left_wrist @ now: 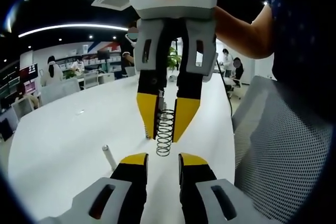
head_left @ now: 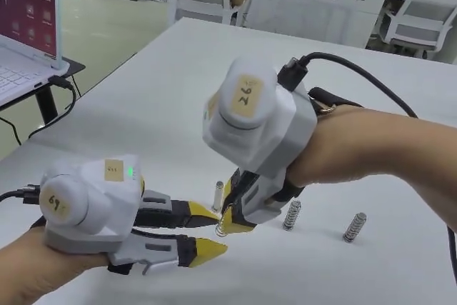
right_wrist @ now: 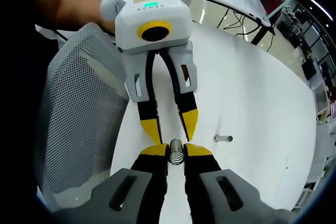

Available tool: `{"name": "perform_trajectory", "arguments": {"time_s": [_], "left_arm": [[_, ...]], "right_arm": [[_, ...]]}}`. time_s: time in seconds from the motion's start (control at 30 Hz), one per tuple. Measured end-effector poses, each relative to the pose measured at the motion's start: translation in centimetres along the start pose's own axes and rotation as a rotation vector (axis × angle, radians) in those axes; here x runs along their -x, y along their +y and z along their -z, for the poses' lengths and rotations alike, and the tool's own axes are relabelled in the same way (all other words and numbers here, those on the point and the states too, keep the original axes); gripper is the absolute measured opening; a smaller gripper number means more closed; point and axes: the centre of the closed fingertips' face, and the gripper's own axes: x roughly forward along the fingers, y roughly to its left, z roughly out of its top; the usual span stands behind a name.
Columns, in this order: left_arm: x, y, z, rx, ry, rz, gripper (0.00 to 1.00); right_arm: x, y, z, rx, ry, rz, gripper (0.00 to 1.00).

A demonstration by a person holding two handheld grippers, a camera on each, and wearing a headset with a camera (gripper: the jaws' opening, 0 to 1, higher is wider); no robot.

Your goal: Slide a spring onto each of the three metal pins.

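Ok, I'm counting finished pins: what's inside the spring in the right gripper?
Through the coils of the spring only white table shows, no pin. The right gripper covers its upper end. A bare pin stands nearby.

Your white table [head_left: 157, 83] carries an upright pin [head_left: 218, 194], a spring [head_left: 291, 215] beside it, and a second spring [head_left: 355, 227] farther right.
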Motion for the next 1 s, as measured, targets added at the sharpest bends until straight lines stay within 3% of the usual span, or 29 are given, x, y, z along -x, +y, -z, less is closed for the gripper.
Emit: {"name": "perform_trajectory", "arguments": {"time_s": [0.57, 1.0], "left_arm": [[0.6, 1.2, 0.7, 0.052, -0.011, -0.056, 0.38], [0.7, 1.8, 1.0, 0.075, -0.032, -0.079, 0.52]], "right_arm": [[0.3, -0.9, 0.7, -0.030, 0.011, 0.011, 0.08], [1.1, -2.5, 1.2, -0.064, 0.005, 0.038, 0.08]]}}
